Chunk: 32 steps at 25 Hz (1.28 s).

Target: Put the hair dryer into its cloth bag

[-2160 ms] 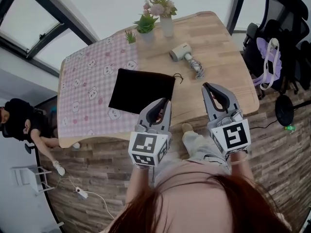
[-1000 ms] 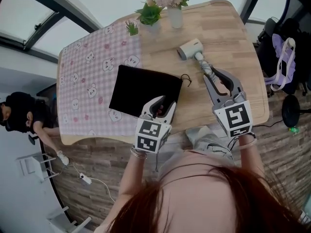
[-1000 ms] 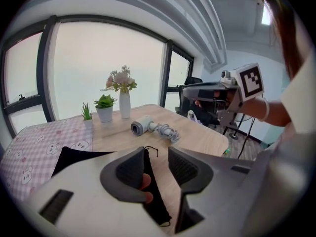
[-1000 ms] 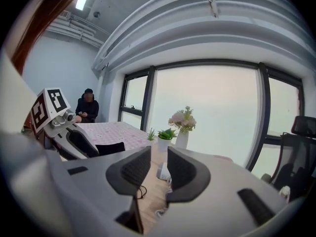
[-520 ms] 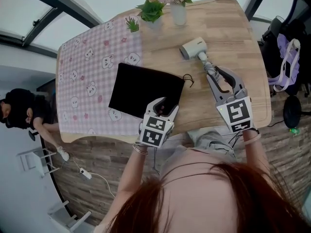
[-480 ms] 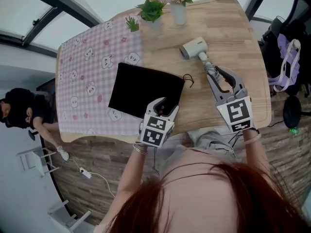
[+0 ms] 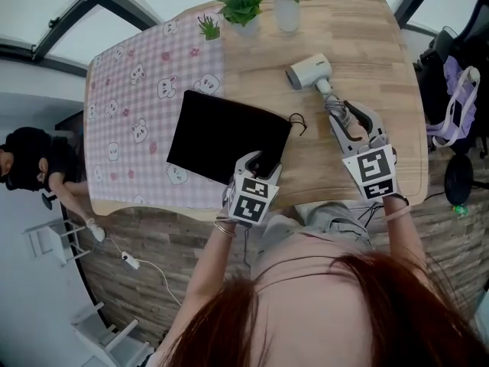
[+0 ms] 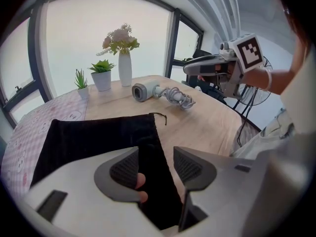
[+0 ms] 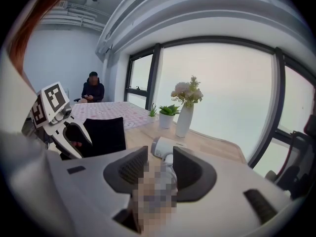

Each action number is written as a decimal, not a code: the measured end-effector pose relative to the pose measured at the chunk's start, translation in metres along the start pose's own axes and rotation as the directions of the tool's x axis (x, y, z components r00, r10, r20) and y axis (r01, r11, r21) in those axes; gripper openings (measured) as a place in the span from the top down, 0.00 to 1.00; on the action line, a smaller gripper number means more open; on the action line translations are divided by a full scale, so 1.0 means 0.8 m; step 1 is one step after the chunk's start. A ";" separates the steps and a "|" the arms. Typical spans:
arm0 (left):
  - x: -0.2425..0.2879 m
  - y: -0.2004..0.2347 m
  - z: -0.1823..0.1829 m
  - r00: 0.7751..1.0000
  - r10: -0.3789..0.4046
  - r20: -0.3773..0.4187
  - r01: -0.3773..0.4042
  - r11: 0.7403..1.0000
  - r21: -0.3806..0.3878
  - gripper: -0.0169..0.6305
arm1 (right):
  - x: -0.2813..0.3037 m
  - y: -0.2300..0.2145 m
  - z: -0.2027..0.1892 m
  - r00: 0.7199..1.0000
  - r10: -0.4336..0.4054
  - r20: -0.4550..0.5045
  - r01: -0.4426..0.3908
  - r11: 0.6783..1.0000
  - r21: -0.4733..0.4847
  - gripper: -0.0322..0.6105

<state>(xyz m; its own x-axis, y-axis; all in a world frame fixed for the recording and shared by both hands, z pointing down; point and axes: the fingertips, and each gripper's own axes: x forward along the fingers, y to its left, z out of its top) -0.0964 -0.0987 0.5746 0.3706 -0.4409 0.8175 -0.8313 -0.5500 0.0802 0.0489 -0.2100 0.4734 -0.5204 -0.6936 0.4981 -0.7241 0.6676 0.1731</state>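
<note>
The white hair dryer (image 7: 309, 71) lies on the wooden table (image 7: 382, 60), its cord coiled round the handle (image 7: 330, 104). A black cloth bag (image 7: 225, 134) lies flat to its left, drawstring mouth towards the dryer. My left gripper (image 7: 258, 164) hovers over the bag's near corner; its jaws have just been opening and stand open (image 8: 155, 164), with the bag's edge (image 8: 148, 152) showing in the gap. My right gripper (image 7: 349, 117) is at the handle's end, open, its jaws having just been opening; the dryer (image 9: 163, 146) lies just ahead between them (image 9: 157, 169).
A white vase of flowers (image 7: 287, 12) and two small potted plants (image 7: 243, 8) stand at the table's far edge. A pink chequered cloth (image 7: 126, 105) covers the left part. A seated person (image 7: 30, 167) is at the left; a chair with a purple bag (image 7: 457, 98) at the right.
Both grippers have sunk towards the table. The left one's jaws spread wider over the bag's corner. The right one came down to the dryer's handle.
</note>
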 end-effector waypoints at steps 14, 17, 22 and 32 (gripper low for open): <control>0.030 0.015 -0.015 0.996 0.062 -0.070 -0.062 0.998 0.003 0.67 | 0.043 -0.006 -0.056 0.995 0.042 -0.086 -0.040 0.999 0.025 0.62; 0.033 0.017 -0.017 0.995 0.062 -0.079 -0.062 0.998 -0.001 0.67 | 0.053 -0.006 -0.071 0.992 0.049 -0.114 -0.044 0.998 0.044 0.58; 0.036 0.023 -0.018 0.994 0.060 -0.092 -0.062 0.998 -0.014 0.71 | 0.070 -0.005 -0.088 0.988 0.051 -0.145 -0.041 0.996 0.075 0.53; 0.029 0.037 -0.003 0.995 0.091 -0.046 -0.093 0.995 -0.037 0.84 | 0.095 -0.010 -0.104 0.981 0.048 -0.189 -0.028 0.994 0.109 0.49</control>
<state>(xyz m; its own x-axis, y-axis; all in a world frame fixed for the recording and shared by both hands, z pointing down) -0.1134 -0.1234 0.5976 0.2742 -0.4562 0.8466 -0.8766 -0.4805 0.0250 0.0528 -0.2455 0.5804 -0.4599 -0.5968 0.6575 -0.7543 0.6532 0.0652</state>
